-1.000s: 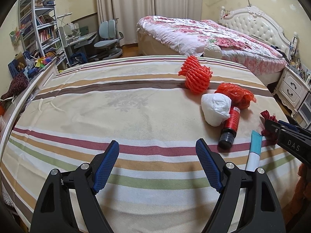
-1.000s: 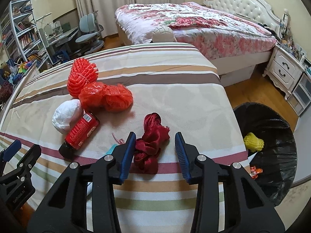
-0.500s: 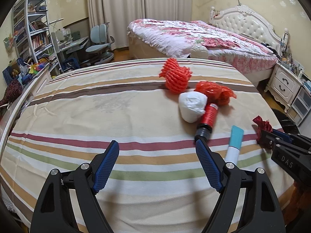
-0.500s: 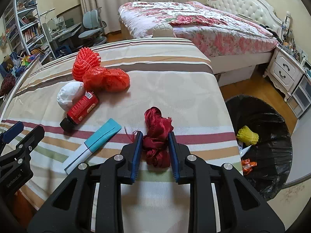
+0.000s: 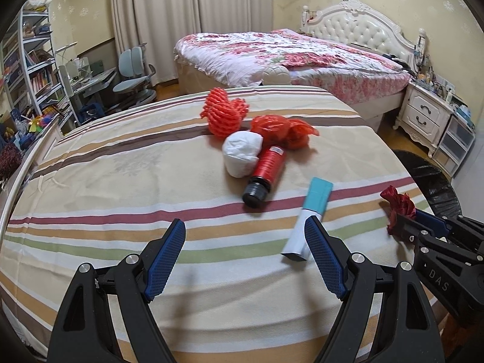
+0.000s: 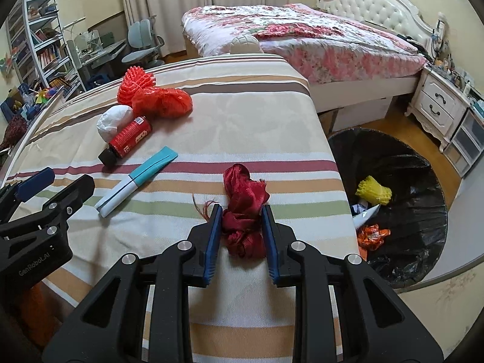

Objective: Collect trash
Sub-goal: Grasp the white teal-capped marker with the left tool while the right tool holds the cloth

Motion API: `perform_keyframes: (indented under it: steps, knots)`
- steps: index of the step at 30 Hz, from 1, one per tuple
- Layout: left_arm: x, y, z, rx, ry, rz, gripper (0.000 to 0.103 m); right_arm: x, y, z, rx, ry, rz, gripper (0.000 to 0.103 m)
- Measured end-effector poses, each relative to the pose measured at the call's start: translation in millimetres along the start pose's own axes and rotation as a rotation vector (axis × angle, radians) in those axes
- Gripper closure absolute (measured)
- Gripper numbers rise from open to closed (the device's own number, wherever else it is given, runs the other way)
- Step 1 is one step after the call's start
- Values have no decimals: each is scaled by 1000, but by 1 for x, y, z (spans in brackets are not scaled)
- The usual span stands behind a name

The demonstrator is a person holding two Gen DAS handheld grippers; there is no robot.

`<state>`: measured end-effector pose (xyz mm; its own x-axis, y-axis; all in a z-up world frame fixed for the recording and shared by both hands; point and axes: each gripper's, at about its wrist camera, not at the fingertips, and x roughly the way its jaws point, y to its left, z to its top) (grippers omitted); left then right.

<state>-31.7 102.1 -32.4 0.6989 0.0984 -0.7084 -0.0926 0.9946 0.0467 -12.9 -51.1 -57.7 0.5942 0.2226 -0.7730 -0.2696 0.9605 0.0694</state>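
Observation:
My right gripper (image 6: 241, 216) is shut on a dark red ribbon bundle (image 6: 245, 211), held just above the striped tablecloth (image 6: 242, 115); the bundle also shows in the left wrist view (image 5: 397, 207). My left gripper (image 5: 245, 233) is open and empty, low over the cloth. A teal and white tube (image 5: 310, 214) lies by its right finger. Beyond lie a red bottle with a black cap (image 5: 266, 171), a white crumpled wad (image 5: 242, 152), a red plastic bag (image 5: 281, 130) and an orange foam net (image 5: 224, 115).
A black-lined trash bin (image 6: 402, 205) stands on the floor right of the table, holding a yellow foam net (image 6: 373, 193) and wrappers. A bed (image 6: 302, 36), nightstand (image 6: 438, 103), desk chair (image 5: 133, 72) and bookshelf (image 5: 27, 69) surround the table.
My right gripper closed on the red ribbon bundle and drew it back toward the table's near edge. My left gripper shifted so the trash items sit closer and more central.

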Motion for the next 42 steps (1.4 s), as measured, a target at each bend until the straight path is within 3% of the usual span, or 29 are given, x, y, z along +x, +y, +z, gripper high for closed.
perform_keyframes:
  steps: [7, 13, 15, 21, 32, 34, 36, 37, 42]
  knots:
    - [9, -19, 1, 36, 25, -36, 26, -3, -8, -8, 19, -6, 16, 77]
    - [23, -29, 1, 66, 74, -61, 46, -3, -11, -9, 29, -12, 30, 77]
    - [27, -32, 0, 69, 96, -75, 58, -3, -12, -9, 30, -13, 32, 77]
    - [25, -31, -2, 82, 86, -72, 83, -3, -12, -9, 31, -13, 32, 77]
    - [11, -9, -16, 22, 89, -98, 83, -3, -12, -8, 28, -14, 29, 77]
    - [11, -5, -15, 7, 93, -104, 78, -3, -13, -7, 27, -14, 26, 76]
    - [13, -5, -13, -2, 93, -100, 56, -3, -13, -6, 26, -14, 24, 76]
    - [14, -4, -12, -11, 96, -97, 53, -3, -13, -7, 27, -14, 25, 76]
    - [20, -4, -7, -7, 101, -87, 53, -3, -13, -6, 26, -14, 25, 76]
